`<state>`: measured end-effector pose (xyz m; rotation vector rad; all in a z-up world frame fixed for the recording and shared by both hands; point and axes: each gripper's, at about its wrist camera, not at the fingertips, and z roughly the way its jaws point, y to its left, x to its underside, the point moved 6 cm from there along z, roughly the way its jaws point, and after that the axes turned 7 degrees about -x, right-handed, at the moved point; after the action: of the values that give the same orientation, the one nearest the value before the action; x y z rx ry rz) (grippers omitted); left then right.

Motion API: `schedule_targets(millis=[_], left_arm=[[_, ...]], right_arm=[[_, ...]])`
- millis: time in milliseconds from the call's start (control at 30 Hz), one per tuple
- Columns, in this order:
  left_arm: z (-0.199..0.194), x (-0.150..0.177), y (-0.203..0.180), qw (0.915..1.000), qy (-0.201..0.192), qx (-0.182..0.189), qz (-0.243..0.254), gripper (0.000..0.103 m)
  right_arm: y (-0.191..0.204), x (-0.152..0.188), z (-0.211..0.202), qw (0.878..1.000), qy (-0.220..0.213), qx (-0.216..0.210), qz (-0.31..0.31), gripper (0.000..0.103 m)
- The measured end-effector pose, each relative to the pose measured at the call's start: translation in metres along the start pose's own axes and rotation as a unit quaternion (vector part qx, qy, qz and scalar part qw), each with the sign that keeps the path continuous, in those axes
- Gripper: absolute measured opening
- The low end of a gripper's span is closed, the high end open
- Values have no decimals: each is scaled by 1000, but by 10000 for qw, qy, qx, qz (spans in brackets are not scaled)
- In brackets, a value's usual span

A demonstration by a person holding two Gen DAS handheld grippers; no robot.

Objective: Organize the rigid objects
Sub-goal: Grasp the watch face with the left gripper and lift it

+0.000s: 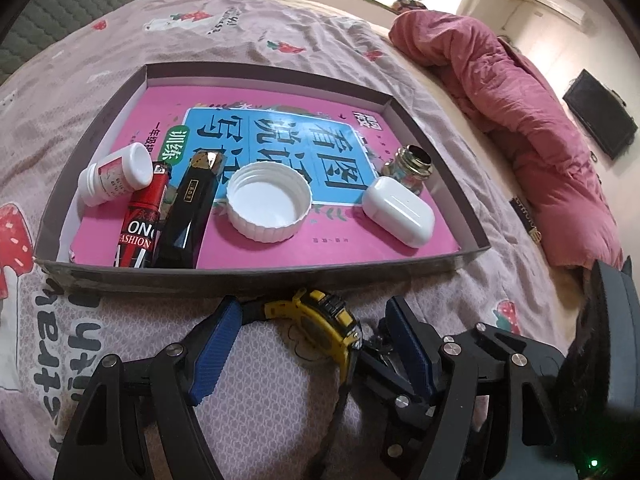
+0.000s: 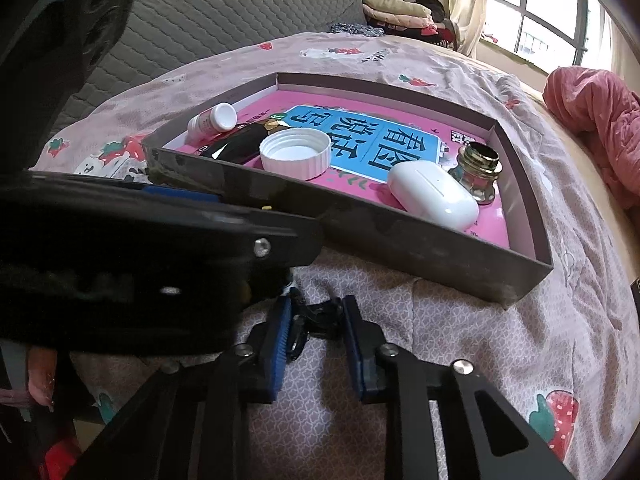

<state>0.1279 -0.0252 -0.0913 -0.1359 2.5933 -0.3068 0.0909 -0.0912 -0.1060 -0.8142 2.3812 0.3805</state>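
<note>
A yellow and black watch (image 1: 320, 324) lies on the bedspread just in front of the shallow grey box (image 1: 248, 276). My left gripper (image 1: 312, 312) is open with its blue pads on either side of the watch. My right gripper (image 2: 314, 312) is nearly shut around a dark piece, apparently the watch strap (image 2: 316, 318), beside the left gripper; contact is unclear. The box holds a pink book (image 1: 360, 232), a white pill bottle (image 1: 116, 174), a red lighter (image 1: 142, 220), a black lighter (image 1: 186, 216), a white lid (image 1: 269, 204), a white earbud case (image 1: 398, 210) and a brass glass jar (image 1: 408, 168).
A crumpled pink duvet (image 1: 516, 112) lies to the right of the box. A grey quilted headboard (image 2: 224, 4) stands behind the bed. The left gripper's body (image 2: 132, 264) fills the left of the right wrist view. A window (image 2: 548, 20) is at the far side.
</note>
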Motion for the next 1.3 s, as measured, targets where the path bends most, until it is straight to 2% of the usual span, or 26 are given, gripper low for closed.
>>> schedule_targets(millis=[367, 533, 767, 1000, 1300], left_arm=[[7, 3, -1, 9994, 22, -295, 199, 75], [11, 5, 5, 9987, 70, -442, 242, 61], [10, 6, 10, 9995, 107, -254, 162, 56], [7, 16, 6, 9994, 167, 36, 287, 32], [-14, 20, 3, 9988, 38, 140, 466, 26]], right_arm=[[-2, -1, -3, 10000, 79, 47, 27, 24], [-3, -1, -4, 9999, 84, 25, 61, 24], [-4, -2, -3, 9999, 93, 9, 80, 24], [-6, -2, -4, 9999, 72, -51, 140, 24], [-11, -5, -16, 9995, -78, -141, 275, 24]])
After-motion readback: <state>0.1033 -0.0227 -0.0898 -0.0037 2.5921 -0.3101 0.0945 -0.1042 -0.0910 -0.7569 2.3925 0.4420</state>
